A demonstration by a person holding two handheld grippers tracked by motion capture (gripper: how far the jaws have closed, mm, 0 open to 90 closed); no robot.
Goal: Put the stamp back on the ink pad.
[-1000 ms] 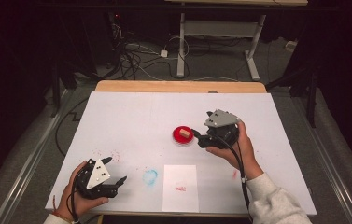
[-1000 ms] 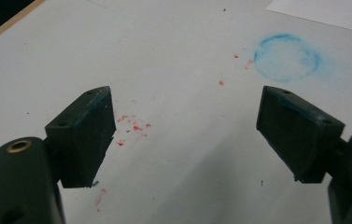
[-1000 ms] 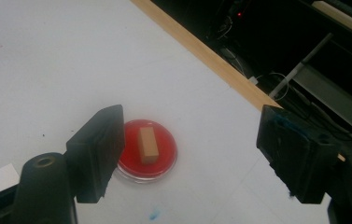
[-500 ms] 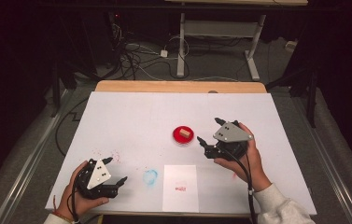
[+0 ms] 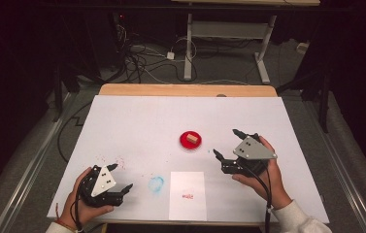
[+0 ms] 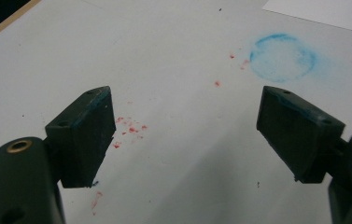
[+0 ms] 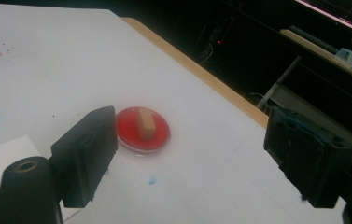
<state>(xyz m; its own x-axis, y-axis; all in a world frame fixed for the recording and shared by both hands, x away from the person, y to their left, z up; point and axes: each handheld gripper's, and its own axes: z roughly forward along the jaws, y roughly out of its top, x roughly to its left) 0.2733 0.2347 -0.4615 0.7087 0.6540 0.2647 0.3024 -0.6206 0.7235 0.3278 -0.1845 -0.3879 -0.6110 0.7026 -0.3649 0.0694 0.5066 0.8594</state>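
Desk (image 5: pixel 137 121) covered in white, and both hands are low at the near edge. Left gripper (image 5: pixel 121 177) sits at the near left corner, cradled in the left hand (image 5: pixel 81 204), its fingers (image 6: pixel 82 135) spread wide apart with nothing between them; from the left gripper view they frame bare white surface flecked with red specks (image 6: pixel 129 128), and a smudged blue ring (image 6: pixel 283 57) lies just beyond the farther finger. Over on the other side, the right gripper (image 5: pixel 225 144) is held by the right hand (image 5: pixel 263 177), grey three-cornered plate (image 5: pixel 252 148) on top, fingers (image 7: pixel 87 151) also wide apart and gripping nothing. Centre of the desk: a small red round dish (image 5: pixel 191 141) with a tan block (image 5: pixel 192 139) standing in it, clearly apart from both grippers, nearer the right one. The right gripper view catches that dish (image 7: pixel 142 130) just past its left finger, the block (image 7: pixel 145 124) upright in the red. Toward the near edge, between the two hands, a white sheet of paper (image 5: pixel 188 194) lies flat with a faint red mark (image 5: pixel 188 195) on it, and the blue ring (image 5: pixel 156 183) is just beside the sheet on its left. A bare wooden strip (image 5: pixel 185 90) runs along the desk's far edge.
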